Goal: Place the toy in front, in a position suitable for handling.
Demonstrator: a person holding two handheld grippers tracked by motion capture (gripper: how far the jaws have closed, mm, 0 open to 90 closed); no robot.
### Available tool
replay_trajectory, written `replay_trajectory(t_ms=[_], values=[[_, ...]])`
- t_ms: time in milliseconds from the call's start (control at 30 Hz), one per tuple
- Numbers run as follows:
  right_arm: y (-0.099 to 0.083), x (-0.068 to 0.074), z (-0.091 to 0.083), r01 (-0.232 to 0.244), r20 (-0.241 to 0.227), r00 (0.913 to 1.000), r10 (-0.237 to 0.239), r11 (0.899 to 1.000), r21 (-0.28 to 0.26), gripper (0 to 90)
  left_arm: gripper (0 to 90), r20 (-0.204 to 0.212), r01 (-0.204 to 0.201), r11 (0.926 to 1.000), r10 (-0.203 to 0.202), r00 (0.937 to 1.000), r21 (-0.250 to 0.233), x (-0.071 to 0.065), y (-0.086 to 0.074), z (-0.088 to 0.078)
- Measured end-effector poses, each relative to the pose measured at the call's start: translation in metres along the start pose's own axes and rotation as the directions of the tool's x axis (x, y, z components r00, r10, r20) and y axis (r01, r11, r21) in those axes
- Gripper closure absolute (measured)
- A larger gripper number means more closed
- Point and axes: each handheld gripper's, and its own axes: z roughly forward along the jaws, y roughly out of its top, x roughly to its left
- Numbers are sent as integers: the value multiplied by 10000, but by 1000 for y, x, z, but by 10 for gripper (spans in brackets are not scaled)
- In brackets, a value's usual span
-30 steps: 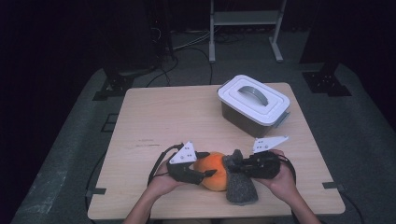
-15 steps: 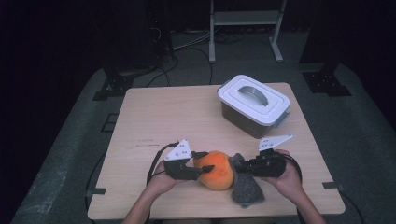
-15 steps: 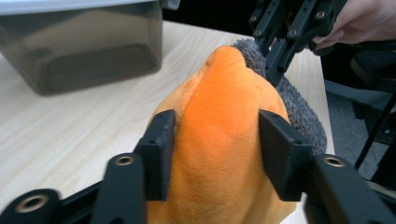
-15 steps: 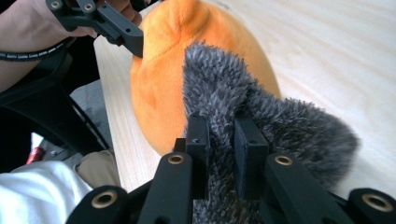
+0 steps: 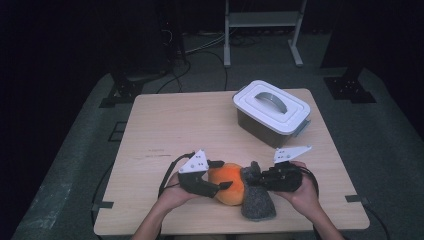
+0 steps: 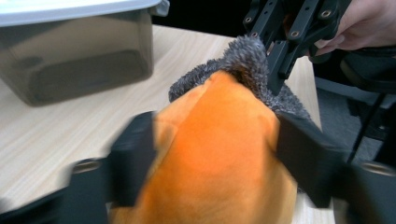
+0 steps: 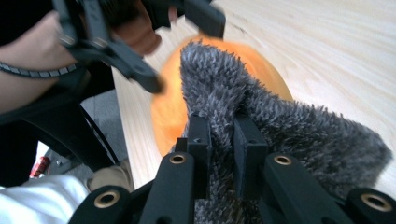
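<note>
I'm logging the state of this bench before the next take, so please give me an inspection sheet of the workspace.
Surface: light wooden table, bare apart from the items below.
Job's things: orange plush ball near the front edge, partly tucked into a grey fuzzy cover.
Clutter: lidded grey storage box at the far right; white lid on, handle flat.
Grippers: left gripper has its jaws either side of the ball, having just opened; right gripper is shut on the grey cover's edge.
Cables: black cable trails from the left gripper; more lie on the floor behind.
Surroundings: dark room, white metal stand beyond the table.
</note>
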Motion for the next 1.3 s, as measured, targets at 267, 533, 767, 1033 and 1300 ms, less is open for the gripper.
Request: replay_trajectory(t_ms=[267, 533, 767, 1033, 1300], values=[[-9, -11, 1, -262, 52, 9996, 260, 9987, 446, 780, 166, 751, 901, 9952, -929, 9928, 393, 19, -20, 1], [0, -8, -15, -108, 662, 9977, 122, 9997, -209, 777, 413, -185, 120, 9999, -121, 9998, -37, 10, -8, -9], [12, 6, -12, 345, 556, 9980, -310, 9974, -638, 770, 388, -199, -394, 9992, 397, 9990, 119, 1, -3, -3], [-4, -5, -4, -29, 311, 9995, 28, 10000, 30, 771, 161, 444, 481, 9977, -502, 9978, 476, 13, -12, 1], [-8, -11, -10, -113, 247, 9996, 103, 9991, 406, 772, 398, 357, 265, 9994, -273, 9990, 244, 11, -11, -6]])
